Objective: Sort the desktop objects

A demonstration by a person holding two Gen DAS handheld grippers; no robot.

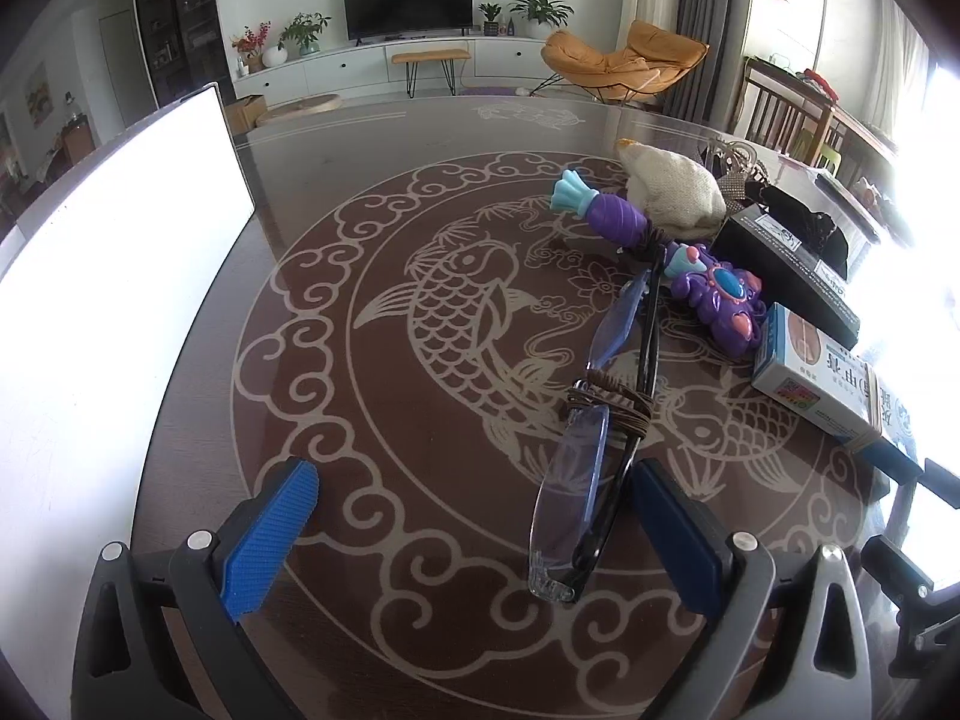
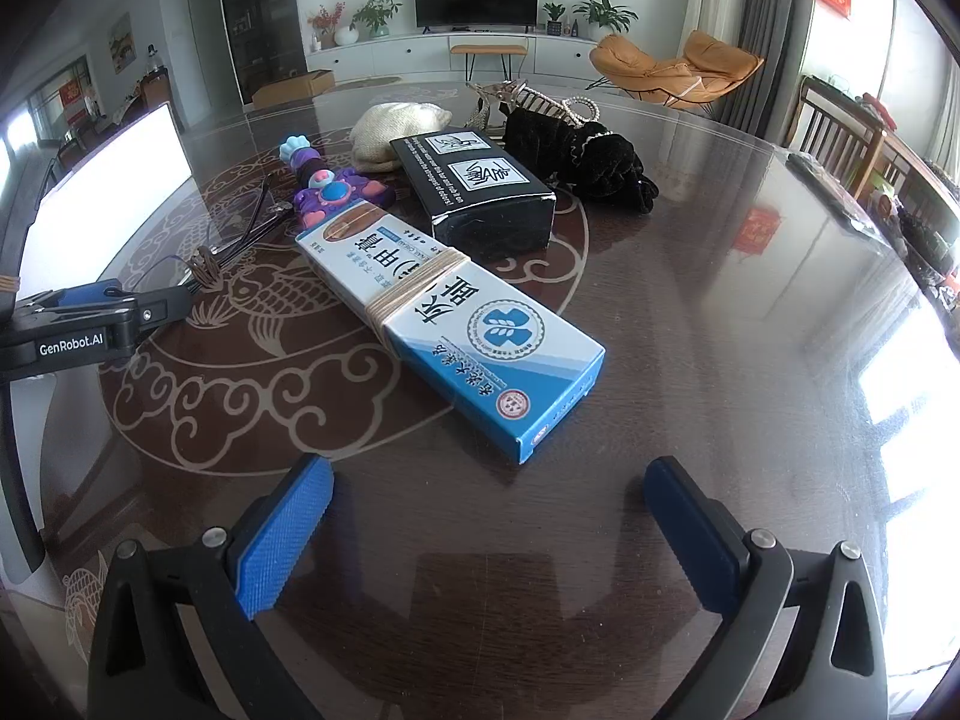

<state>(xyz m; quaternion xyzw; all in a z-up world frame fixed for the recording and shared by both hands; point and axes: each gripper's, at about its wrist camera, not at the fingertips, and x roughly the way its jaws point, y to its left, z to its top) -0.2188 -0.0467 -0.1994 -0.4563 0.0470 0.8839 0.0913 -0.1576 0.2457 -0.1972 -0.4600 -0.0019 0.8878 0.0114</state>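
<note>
Left wrist view is showing the desk point(image 1: 420, 138), a dark glass-topped one with a carp pattern, filling most of what I am seeing, and a bright white board point(image 1: 120, 276) is standing along its left edge. Right wrist view is giving me the pile I am sorting: the long blue-and-white box point(image 2: 456, 312), bound around its middle with cord, is lying nearest me at a slant; beyond it the black box point(image 2: 480, 186) is sitting flat, with a black velvet bundle point(image 2: 582, 150) and a cream cloth pouch point(image 2: 390, 126) behind. Beside the long box the purple toy point(image 1: 714, 294) is lying against the glasses point(image 1: 594, 438), whose frame is wrapped in brown cord. I am judging that I am at the reaching stage, with nothing picked yet. My left hand-held gripper point(image 1: 474, 534) is hovering spread wide and holding nothing, and the near lens of the glasses is lying between its pads close to the right one. My right hand-held gripper point(image 2: 489, 534) is likewise gaping and empty, just short of the long box's near corner. Next I am needing to centre the left pads across the folded frame and close gently, since the lenses look fragile and the cord may be snagging the toy.
</note>
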